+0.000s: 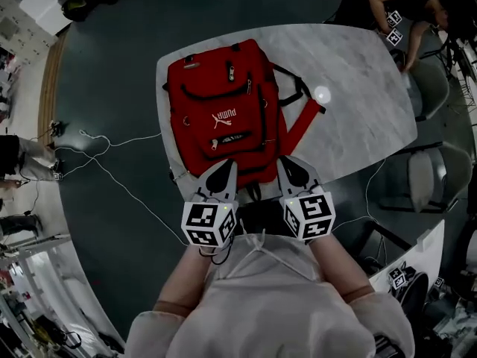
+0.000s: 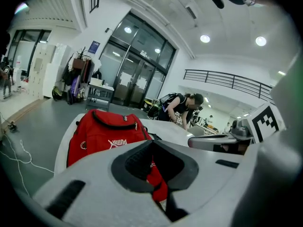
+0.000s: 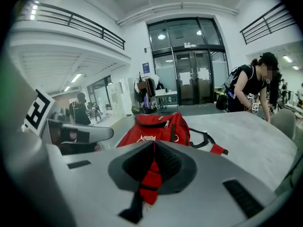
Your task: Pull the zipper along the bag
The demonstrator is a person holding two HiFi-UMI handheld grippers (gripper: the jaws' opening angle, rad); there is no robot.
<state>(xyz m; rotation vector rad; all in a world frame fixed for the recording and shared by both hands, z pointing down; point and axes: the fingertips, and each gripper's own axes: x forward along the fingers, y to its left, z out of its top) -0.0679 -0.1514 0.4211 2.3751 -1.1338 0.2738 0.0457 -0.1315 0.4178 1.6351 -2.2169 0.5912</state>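
Note:
A red backpack point(image 1: 223, 110) lies flat on the grey table point(image 1: 358, 88), its top pointing away from me and several black zipper lines across its front. A metal zipper pull point(image 1: 230, 71) shows near the top. My left gripper point(image 1: 226, 164) sits at the bag's near edge, jaws shut with nothing between them. My right gripper point(image 1: 288, 159) hovers beside the bag's near right corner by a red strap point(image 1: 302, 125), also shut and empty. The left gripper view shows the backpack point(image 2: 106, 136) beyond the shut left gripper point(image 2: 152, 142). In the right gripper view the backpack point(image 3: 158, 129) lies past the shut right gripper point(image 3: 153, 143).
A person point(image 1: 395, 6) leans over the table's far right corner. Grey chairs point(image 1: 428, 88) stand along the right side. Cables point(image 1: 112, 155) trail over the dark floor at the left. The table's near edge runs just under both grippers.

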